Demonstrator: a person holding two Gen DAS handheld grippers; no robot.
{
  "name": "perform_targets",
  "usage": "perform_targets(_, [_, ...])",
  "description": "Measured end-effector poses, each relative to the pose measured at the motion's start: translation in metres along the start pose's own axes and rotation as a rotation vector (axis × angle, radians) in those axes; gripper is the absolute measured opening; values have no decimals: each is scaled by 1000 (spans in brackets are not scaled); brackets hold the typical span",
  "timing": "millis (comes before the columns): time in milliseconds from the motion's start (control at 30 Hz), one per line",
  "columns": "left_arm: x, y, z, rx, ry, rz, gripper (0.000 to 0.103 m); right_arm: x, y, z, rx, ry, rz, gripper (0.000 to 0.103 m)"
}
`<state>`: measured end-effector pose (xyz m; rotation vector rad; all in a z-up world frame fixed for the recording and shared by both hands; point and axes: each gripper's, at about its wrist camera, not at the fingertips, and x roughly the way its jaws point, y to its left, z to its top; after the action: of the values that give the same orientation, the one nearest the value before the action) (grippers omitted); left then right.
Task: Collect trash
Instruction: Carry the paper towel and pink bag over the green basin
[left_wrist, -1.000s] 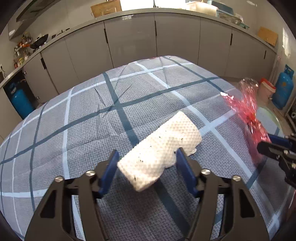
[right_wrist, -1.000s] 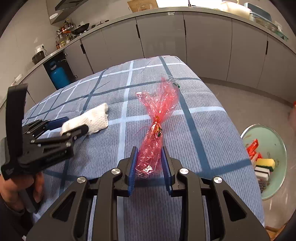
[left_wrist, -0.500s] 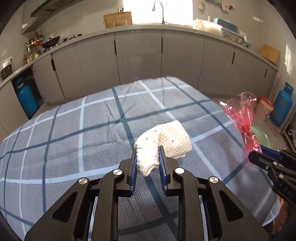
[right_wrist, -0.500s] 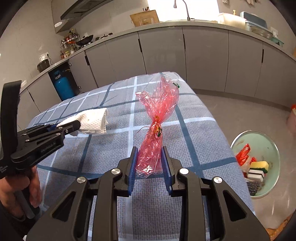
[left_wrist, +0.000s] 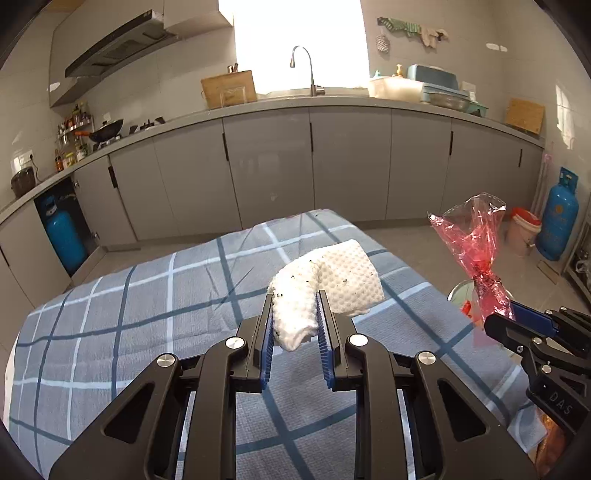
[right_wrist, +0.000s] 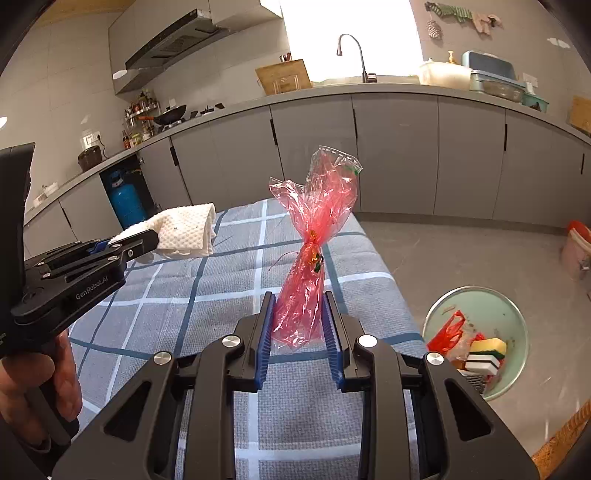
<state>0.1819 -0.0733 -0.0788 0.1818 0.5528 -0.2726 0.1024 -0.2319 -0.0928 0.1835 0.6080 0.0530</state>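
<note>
While both pieces of trash hang clear of the checked tablecloth (left_wrist: 110, 332), pinched near: left gripper (left_wrist: 295, 325) clamped on a speckled white paper towel (left_wrist: 325, 288), its far end sticking out forward; right gripper (right_wrist: 299, 321) squeezed on the lower end of a red cellophane wrapper (right_wrist: 314, 251), standing upright. Gripped by one end, likely so each drops freely once released. Farther right, on the floor past the table edge: a pale green bin (right_wrist: 506, 306) with rubbish inside, plain only from the right wrist, mostly hidden behind the wrapper from the left. Beyond, grey kitchen cabinets (left_wrist: 351, 166).
</note>
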Motion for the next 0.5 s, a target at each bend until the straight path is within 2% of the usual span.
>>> perform_targets(500, [-6,-54,23,70,-47,-45,22,-26,-36,0,64,-38,-57,27])
